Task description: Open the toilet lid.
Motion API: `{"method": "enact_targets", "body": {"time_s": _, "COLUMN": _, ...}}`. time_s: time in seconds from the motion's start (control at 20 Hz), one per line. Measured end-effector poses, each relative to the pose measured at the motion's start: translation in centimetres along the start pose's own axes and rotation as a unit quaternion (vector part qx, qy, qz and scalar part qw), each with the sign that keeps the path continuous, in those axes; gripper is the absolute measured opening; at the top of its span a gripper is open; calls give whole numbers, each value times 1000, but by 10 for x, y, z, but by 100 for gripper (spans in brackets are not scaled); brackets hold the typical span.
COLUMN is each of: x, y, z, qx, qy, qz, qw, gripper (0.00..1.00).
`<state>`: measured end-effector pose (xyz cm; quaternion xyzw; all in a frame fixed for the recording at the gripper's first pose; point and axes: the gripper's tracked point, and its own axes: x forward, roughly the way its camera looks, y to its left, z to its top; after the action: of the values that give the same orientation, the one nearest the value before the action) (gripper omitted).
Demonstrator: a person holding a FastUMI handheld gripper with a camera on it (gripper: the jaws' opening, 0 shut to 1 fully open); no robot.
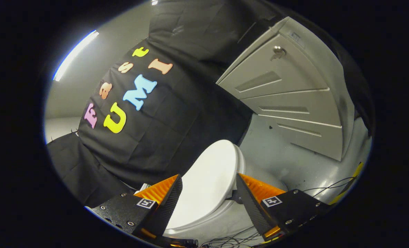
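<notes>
Orange-ribbed, black-backed fingers of the handheld two-finger gripper (pixel 209 187) sit nearest, spread wide with nothing between the pads, each finger block carrying a small square black-and-white marker tag. Between the fingers and just beyond the tips lies the smooth white oval plastic toilet lid (pixel 209 184), which looks down flat on the white ceramic toilet bowl (pixel 204 224), so the task reads as not yet started on the lid itself. View is tilted, whole scene leans. Neither finger touches the lid as far as I can tell; the right finger's tip is near the lid's rim, contact unclear. Thin black cables (pixel 323 188) trail on the grey glossy floor (pixel 294 162) beside and below the bowl. Further off stands a pale grey panelled door (pixel 290 103) with a round metal knob (pixel 278 51), well apart from the toilet. Risks, judged from here: the lid is slick and curved, so a finger hooked under the rim could slip off and let the lid slap back down; coming in with jaws this wide and no edge between them could just push on the top and press the lid shut harder; the lid's seam with the seat is hard to see, so the finger may catch seat and lid together; the tilted approach could scrape the bowl; loose cables could snag if the gripper dips low.
</notes>
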<state>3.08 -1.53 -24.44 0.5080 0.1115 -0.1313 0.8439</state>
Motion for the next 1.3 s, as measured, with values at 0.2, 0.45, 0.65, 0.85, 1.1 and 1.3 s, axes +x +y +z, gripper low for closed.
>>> {"method": "enact_targets", "body": {"time_s": 0.2, "x": 6, "y": -20, "z": -13, "qx": 40, "qy": 8, "qz": -19, "qw": 999, "gripper": 96}}
{"method": "enact_targets", "body": {"time_s": 0.45, "x": 7, "y": -28, "z": -15, "qx": 60, "qy": 2, "qz": -29, "qw": 998, "gripper": 95}}
{"method": "enact_targets", "body": {"time_s": 0.65, "x": 11, "y": -46, "z": -18, "qx": 67, "qy": -4, "qz": -50, "qw": 996, "gripper": 94}}
{"method": "enact_targets", "body": {"time_s": 0.85, "x": 11, "y": -46, "z": -47, "qx": 94, "qy": 53, "qz": -50, "qw": 993, "gripper": 93}}
{"method": "enact_targets", "body": {"time_s": 1.1, "x": 18, "y": -48, "z": -54, "qx": 174, "qy": 43, "qz": -47, "qw": 983, "gripper": 55}}
{"method": "enact_targets", "body": {"time_s": 1.3, "x": 17, "y": -53, "z": -57, "qx": 198, "qy": 37, "qz": -55, "qw": 978, "gripper": 13}}
